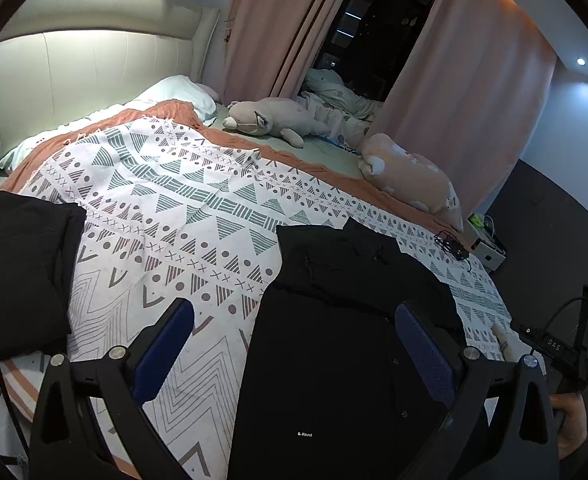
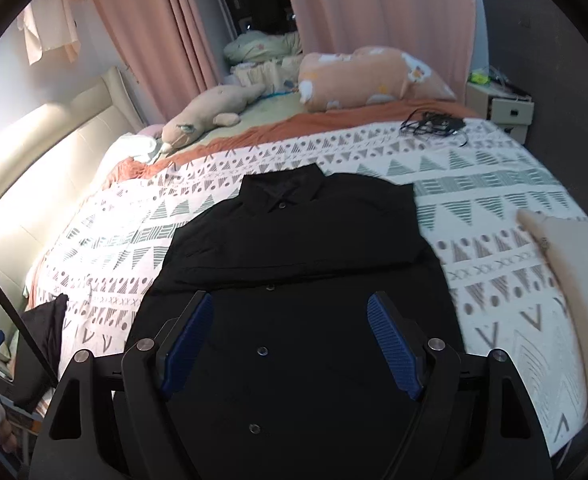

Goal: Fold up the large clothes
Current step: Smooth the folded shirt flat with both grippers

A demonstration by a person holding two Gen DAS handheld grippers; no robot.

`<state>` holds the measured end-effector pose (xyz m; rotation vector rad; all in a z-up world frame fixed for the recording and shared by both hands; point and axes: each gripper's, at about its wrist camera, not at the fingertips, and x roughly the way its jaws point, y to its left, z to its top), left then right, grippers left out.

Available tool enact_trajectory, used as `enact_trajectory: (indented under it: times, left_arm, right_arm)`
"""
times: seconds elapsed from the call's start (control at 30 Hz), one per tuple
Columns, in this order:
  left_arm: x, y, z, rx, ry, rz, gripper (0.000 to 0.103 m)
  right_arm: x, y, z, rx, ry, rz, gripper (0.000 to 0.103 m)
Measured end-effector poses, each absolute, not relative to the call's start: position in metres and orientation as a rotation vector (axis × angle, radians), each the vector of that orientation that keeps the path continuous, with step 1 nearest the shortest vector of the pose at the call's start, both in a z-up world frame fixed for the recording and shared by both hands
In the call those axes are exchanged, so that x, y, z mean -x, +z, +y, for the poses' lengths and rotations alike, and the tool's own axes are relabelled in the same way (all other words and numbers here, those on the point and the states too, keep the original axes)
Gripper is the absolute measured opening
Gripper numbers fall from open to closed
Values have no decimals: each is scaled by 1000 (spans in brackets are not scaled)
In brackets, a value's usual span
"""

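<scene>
**Black shirt laid out on a patterned bedspread, both grippers raised above it**

The black shirt (image 2: 294,248) lies flat on the bed, front side up, collar toward the far edge and its button placket running down the middle. Its sleeves are not visible as separate parts; the outline seen in the right wrist view is roughly rectangular. Beneath it is the bedspread (image 1: 166,208), white with grey and brown triangles, crosses and dots. The left gripper (image 1: 294,344) hangs above the shirt's left edge with its blue pads spread wide and nothing between them. The right gripper (image 2: 290,340) hangs over the lower half of the placket, jaws likewise apart and empty. A second dark garment (image 1: 22,272), folded, rests near the left edge of the bed, well apart from the shirt. Farther back lie a plush toy (image 1: 270,120), an orange pillow (image 2: 373,76) and a tangle of black cable (image 2: 433,124). Pink curtains (image 1: 278,28) frame a dark window.
</scene>
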<state>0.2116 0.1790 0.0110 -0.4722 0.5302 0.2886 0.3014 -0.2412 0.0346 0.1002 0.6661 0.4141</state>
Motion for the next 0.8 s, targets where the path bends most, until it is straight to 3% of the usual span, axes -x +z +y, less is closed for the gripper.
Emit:
enact_trajectory:
  times: [0.8]
  left_arm:
    - [-114,6,114,298,298,554,103]
  right_arm:
    - [-163,-4,-367,-168,415,687,78]
